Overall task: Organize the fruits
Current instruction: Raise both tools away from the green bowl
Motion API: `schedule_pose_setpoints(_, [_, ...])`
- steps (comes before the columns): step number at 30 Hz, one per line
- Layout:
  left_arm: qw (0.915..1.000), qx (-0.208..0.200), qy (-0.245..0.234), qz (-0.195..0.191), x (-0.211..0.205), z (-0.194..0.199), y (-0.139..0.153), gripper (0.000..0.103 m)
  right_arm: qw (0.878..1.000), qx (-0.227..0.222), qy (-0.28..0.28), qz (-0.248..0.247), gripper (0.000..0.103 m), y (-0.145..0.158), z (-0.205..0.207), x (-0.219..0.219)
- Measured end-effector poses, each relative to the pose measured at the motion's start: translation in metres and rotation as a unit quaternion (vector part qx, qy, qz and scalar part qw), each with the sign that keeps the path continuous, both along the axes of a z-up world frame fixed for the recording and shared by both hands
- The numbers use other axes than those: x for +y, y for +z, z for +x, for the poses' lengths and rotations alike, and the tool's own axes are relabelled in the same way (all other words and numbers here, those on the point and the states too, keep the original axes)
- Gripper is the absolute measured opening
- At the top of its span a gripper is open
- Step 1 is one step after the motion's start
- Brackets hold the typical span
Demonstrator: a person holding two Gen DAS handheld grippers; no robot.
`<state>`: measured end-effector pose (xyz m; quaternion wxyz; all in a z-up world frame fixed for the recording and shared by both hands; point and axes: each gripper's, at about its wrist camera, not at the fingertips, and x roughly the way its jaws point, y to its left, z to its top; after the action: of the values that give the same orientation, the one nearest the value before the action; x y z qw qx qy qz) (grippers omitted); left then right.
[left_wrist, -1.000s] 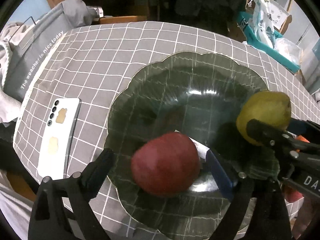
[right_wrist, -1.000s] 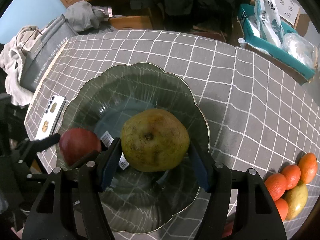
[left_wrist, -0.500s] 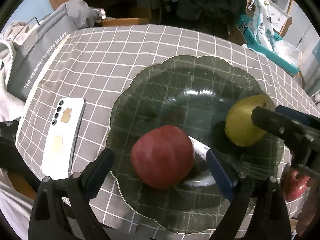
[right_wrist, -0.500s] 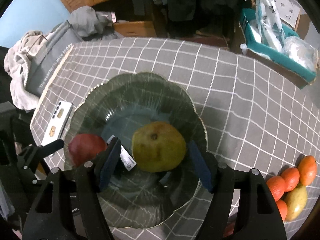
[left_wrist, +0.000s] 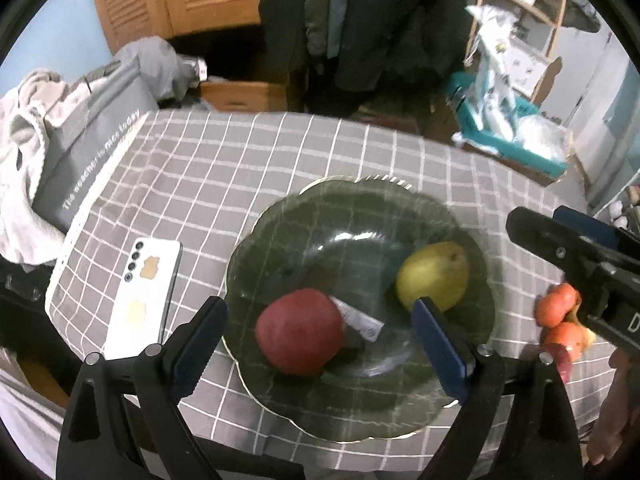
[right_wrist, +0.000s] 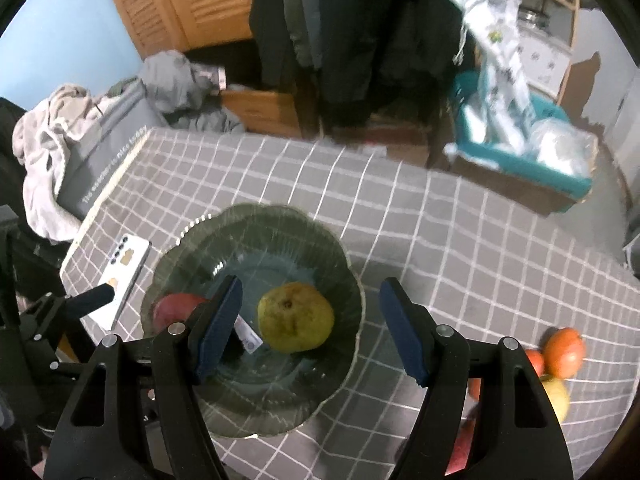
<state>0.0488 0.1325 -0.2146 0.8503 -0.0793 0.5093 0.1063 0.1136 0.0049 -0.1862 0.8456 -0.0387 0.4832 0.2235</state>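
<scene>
The grey checked tablecloth [right_wrist: 460, 248] fills the ground below both claws, and on it the dark glass plate [right_wrist: 320, 248] sits directly beneath and ahead of the right gripper [right_wrist: 310, 330]. In that plate lie a yellow-green pear [right_wrist: 296, 317], framed between the right gripper's fingers but well below them and untouched, and a red apple [left_wrist: 300, 332], likewise below and between the fingers of the left gripper [left_wrist: 320, 344]. Both claws stand apart and hold nothing; a small label or sticker lies on the plate between the two fruits. What remains to be gathered is the loose fruit pile [right_wrist: 560, 354] of orange and yellow pieces, which lies on the cloth off to the right of the right gripper's right finger and close in toward its body. Seen from the left gripper, the same pile [left_wrist: 560, 316] is far out to the right, partly behind the other tool (so the left would have to cross over it). The right hand is therefore judged the nearer one, and its next reach probably calls for a swing rightward and back down.
</scene>
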Motion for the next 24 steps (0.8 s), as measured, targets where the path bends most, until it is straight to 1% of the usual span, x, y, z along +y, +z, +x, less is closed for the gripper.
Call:
schedule_pose_setpoints(2, [0.9999,-0.013,-0.008,-0.001,-0.005,-0.002,0.011,0.094,1.000,-0.015,-0.006,0.004,0.073,0.013,-0.004,-0.006])
schedule_pose_setpoints(4, [0.9997,-0.023,-0.012,-0.001,-0.009,-0.003,0.020,0.094,0.999,-0.033,-0.013,0.011,0.076,0.030,-0.009,-0.014])
schedule_pose_setpoints(9, [0.9982,-0.054,-0.026,-0.005,-0.019,-0.009,0.047,0.094,0.996,-0.084,-0.032,0.017,0.078,0.068,-0.023,-0.033])
schedule_pose_setpoints(13, [0.9961,-0.083,-0.032,-0.009,-0.025,-0.017,0.068,0.094,0.990,-0.128,-0.049,0.017,0.083,0.096,-0.038,-0.050])
schedule_pose_setpoints(16, [0.9945,-0.099,-0.033,-0.004,-0.029,-0.021,0.081,0.094,0.986,-0.155,-0.056,0.021,0.085,0.115,-0.049,-0.059])
schedule_pose_setpoints(18, [0.9929,-0.114,-0.036,-0.002,-0.034,-0.026,0.092,0.096,0.983,-0.174,-0.059,0.023,0.085,0.127,-0.057,-0.065])
schedule_pose_setpoints(20, [0.9908,-0.129,-0.041,-0.005,-0.038,-0.030,0.103,0.103,0.980,-0.188,-0.062,0.025,0.085,0.136,-0.064,-0.072])
schedule_pose_setpoints(24, [0.9873,-0.151,-0.050,-0.005,-0.048,-0.035,0.121,0.103,0.974,-0.213,-0.070,0.033,0.085,0.153,-0.078,-0.087])
